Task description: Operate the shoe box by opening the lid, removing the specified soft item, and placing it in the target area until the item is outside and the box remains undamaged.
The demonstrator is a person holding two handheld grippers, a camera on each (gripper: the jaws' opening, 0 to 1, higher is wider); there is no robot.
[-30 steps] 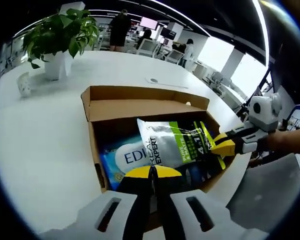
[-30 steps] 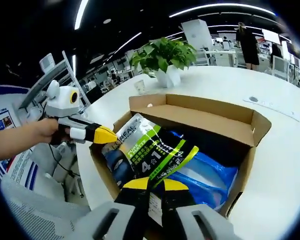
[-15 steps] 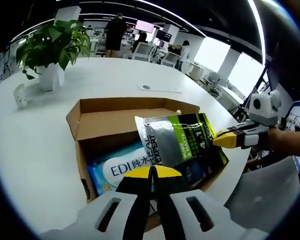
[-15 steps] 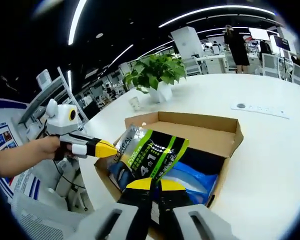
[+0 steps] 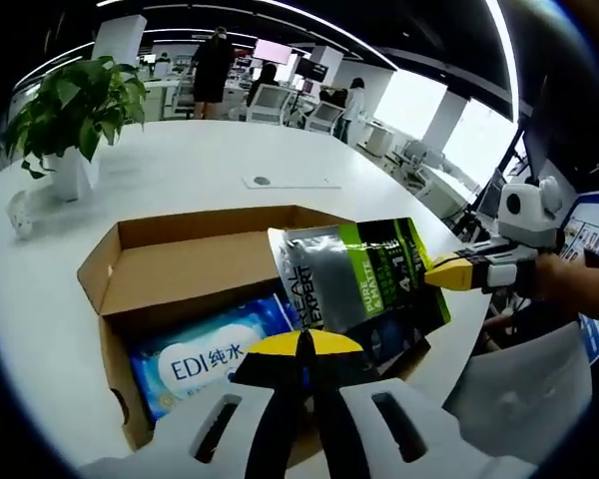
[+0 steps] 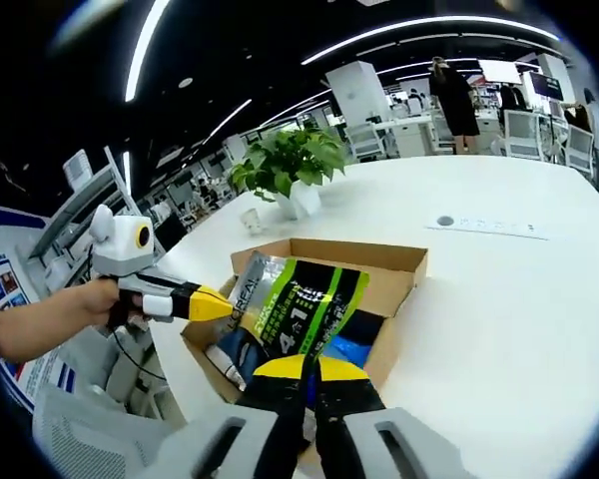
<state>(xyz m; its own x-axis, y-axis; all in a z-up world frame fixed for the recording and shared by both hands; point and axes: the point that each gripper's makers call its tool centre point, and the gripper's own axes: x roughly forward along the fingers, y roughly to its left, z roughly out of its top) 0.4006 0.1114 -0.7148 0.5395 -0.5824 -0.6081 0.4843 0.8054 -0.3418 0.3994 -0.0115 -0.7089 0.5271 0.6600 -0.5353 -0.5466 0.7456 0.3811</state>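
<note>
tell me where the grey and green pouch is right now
The pouch hangs above the open cardboard box, pinched between both grippers, with the blue wipes pack below it.

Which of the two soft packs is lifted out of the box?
The grey and green pouch, held up by both grippers. The blue EDI pack lies inside the cardboard box.

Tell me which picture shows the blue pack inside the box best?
The left gripper view. There the blue pack lies open to sight in the cardboard box, its white label easy to see. In the right gripper view the blue pack is mostly hidden behind the green and grey pouch, so just a blue edge peeks out.
</note>
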